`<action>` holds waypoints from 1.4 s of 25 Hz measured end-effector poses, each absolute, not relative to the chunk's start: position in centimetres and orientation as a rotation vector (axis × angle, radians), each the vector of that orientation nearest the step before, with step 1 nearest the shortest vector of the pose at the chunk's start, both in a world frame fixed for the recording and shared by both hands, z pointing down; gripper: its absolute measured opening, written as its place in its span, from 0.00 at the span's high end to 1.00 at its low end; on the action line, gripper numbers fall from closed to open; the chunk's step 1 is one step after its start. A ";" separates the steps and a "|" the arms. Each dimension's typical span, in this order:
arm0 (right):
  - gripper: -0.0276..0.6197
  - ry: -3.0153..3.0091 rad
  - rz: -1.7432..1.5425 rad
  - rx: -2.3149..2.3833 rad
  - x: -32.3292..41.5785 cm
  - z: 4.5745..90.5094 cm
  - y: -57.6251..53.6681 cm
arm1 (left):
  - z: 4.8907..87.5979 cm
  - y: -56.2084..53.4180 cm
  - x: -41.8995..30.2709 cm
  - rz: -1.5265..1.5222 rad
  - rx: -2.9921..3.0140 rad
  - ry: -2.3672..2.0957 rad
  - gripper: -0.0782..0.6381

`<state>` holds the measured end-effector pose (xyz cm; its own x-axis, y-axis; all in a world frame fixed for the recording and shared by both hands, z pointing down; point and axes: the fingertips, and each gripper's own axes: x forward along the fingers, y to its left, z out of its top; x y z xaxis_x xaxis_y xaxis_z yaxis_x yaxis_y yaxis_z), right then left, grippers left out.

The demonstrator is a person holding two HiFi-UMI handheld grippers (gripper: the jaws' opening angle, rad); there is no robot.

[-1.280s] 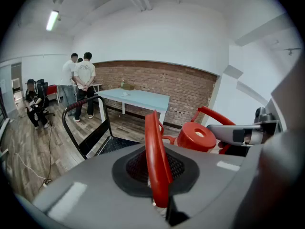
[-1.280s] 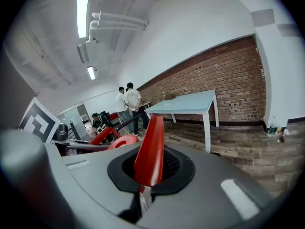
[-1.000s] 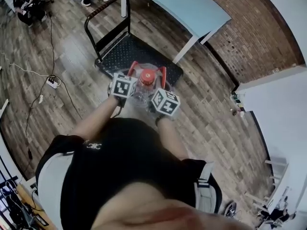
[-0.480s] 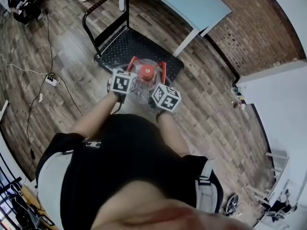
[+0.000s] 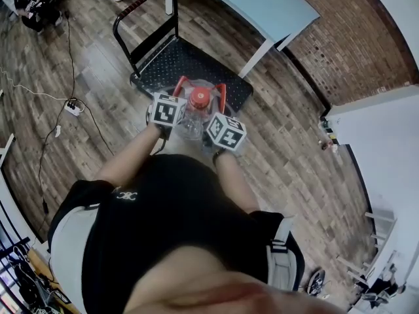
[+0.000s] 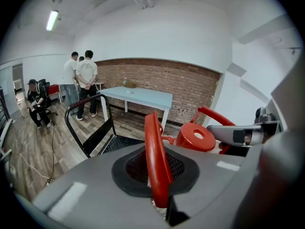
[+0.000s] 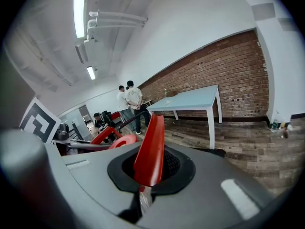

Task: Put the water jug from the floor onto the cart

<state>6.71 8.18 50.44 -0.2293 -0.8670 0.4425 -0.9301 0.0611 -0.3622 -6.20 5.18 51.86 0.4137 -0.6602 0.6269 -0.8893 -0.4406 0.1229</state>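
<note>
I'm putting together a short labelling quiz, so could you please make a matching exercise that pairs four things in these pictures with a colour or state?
Things:
1. jug cap
2. cart deck
3. table top
4. left gripper

Colour or state:
a. light blue
b. shut on the red jug handle
c. black
d. red

Pairs: 1-d, 2-c, 3-a, 4-b

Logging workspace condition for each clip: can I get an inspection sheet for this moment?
Surface: wooden floor; black cart ahead.
Job's things: water jug, red cap, at the cart's near edge.
Clutter: small items by the white wall, unclear.
Grippers: left gripper jaws shut on left handle; right gripper jaws shut on right handle.
Cables: power strip and black cable on the floor.
Surroundings: blue table, brick wall, people standing.
</note>
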 end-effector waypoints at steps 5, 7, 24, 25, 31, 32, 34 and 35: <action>0.93 -2.242 0.889 1.851 7.1 50.2 7.6 | 51.7 4.4 -5.9 0.690 2.219 -1.337 0.89; 0.93 -2.254 0.881 1.831 7.3 50.1 7.5 | 51.5 4.2 -5.5 0.684 2.216 -1.352 0.89; 0.93 -2.253 0.887 1.788 8.7 51.6 5.9 | 52.9 2.6 -4.0 0.717 2.196 -1.377 0.89; 0.93 -2.248 0.889 1.790 8.8 51.7 5.5 | 52.9 2.2 -3.9 0.719 2.199 -1.376 0.89; 0.93 -2.191 0.912 1.793 9.1 53.7 2.5 | 54.7 -1.3 -3.5 0.745 2.209 -1.338 0.89; 0.92 -2.181 0.916 1.790 8.9 54.1 1.7 | 55.1 -2.2 -3.6 0.748 2.210 -1.331 0.89; 0.92 -2.159 0.921 1.785 8.7 54.8 -0.3 | 55.9 -4.4 -3.7 0.759 2.208 -1.319 0.89; 0.92 -2.147 0.925 1.782 8.6 55.2 -1.4 | 56.1 -5.5 -3.8 0.767 2.204 -1.316 0.89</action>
